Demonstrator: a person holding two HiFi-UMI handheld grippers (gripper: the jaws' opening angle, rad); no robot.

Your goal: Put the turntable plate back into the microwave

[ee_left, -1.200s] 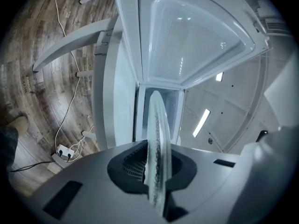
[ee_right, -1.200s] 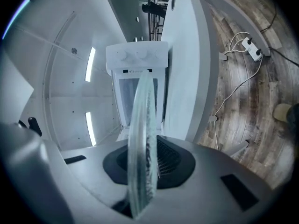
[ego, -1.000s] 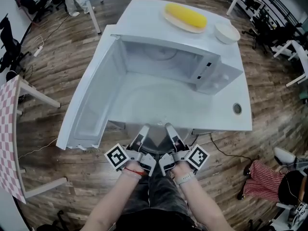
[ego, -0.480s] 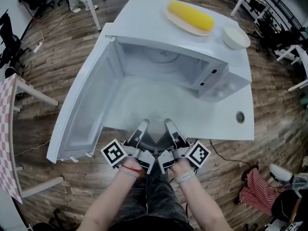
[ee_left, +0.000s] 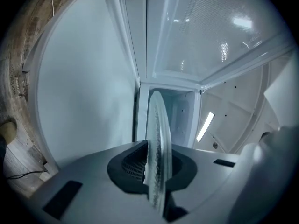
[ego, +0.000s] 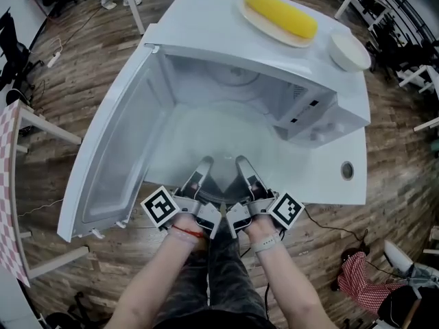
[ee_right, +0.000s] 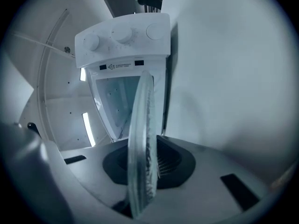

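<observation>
Microwave [ego: 240, 94]: one
Glass plate [ee_left: 156, 125]: one
Grippers: two (one in each hand), left gripper [ego: 204, 167] and right gripper [ego: 243, 165]
Corn cob [ego: 281, 16]: one
Dish [ego: 263, 25] beneath it: one
Bowl [ego: 350, 51]: one

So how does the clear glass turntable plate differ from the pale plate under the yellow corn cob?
The clear glass turntable plate is see-through and empty; the pale plate is opaque and carries the yellow corn cob. The turntable plate is gripped at its near rim by the left gripper and right gripper, before the open white microwave; the pale plate lies untouched beyond it. Both are shallow dishes.
</observation>
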